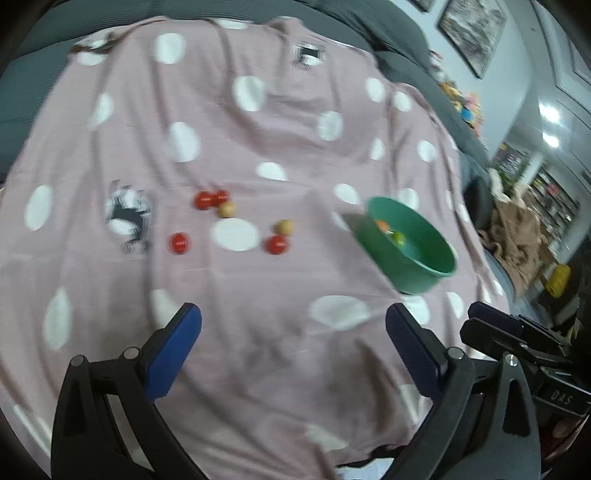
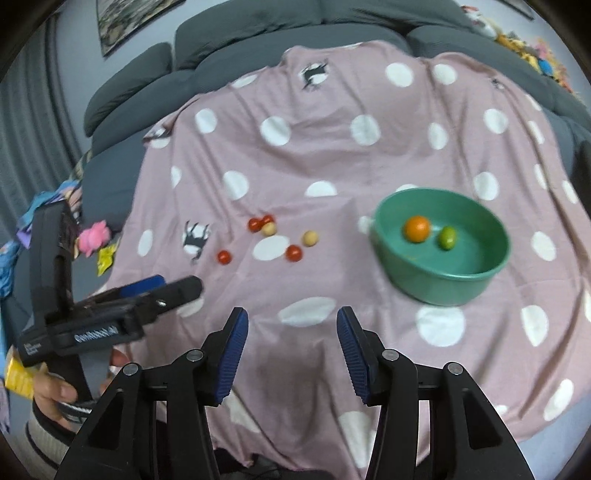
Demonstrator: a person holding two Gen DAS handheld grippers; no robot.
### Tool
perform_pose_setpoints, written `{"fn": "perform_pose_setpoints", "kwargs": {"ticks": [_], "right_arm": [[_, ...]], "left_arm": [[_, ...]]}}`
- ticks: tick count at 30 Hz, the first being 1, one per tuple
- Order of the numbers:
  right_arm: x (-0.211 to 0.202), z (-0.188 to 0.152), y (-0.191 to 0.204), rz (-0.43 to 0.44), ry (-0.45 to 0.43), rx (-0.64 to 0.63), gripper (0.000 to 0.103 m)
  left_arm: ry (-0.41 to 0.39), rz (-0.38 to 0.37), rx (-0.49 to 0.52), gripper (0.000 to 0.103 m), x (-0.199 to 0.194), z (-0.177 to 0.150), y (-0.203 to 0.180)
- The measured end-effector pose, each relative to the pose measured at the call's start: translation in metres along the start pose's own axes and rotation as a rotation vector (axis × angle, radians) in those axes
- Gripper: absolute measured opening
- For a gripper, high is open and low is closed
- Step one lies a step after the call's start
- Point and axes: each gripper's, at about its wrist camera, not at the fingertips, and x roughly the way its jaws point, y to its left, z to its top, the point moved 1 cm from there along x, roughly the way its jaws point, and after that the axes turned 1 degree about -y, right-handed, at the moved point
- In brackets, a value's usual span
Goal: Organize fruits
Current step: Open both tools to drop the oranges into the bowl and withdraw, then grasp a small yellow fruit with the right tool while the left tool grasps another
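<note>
Where a grey sofa [image 2: 258,33] curves, a spotted pink cloth [image 2: 332,155] lies.

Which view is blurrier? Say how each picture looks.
The left wrist view is blurrier: the green bowl and the red fruits are smeared by motion, and the polka-dot cloth is soft. The right wrist view is sharper, with the orange and the lime crisp. Both bend at the edges from the fisheye lens.

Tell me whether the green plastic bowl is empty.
Not empty: the green plastic bowl holds an orange fruit and a small green fruit.
</note>
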Motion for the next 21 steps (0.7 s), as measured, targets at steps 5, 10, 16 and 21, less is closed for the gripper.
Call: {"fn": "perform_pose_setpoints", "kwargs": {"ticks": [5,10,16,21], "right_arm": [[0.035,-0.001,0.005,0.056,0.059,0.001,0.051],[0.073,0.002,0.0,0.102,0.124,0.048,0.05],[0.104,0.013,-0.008,0.11,0.163,0.075,0.051],[0.128,0.036,-0.018,0.084,0.177,0.092,0.05]], "left_arm": [[0.018,0.087,-0.057,0.101,0.0,-0.003,0.036],[0.052,0.117,-0.084,0.099,0.008,-0.005,0.057],[0.078,0.107,-0.066,0.093,0.02,0.002,0.066],[0.096,0.078,-0.041,0.086,0.042,0.018,0.065]]}}
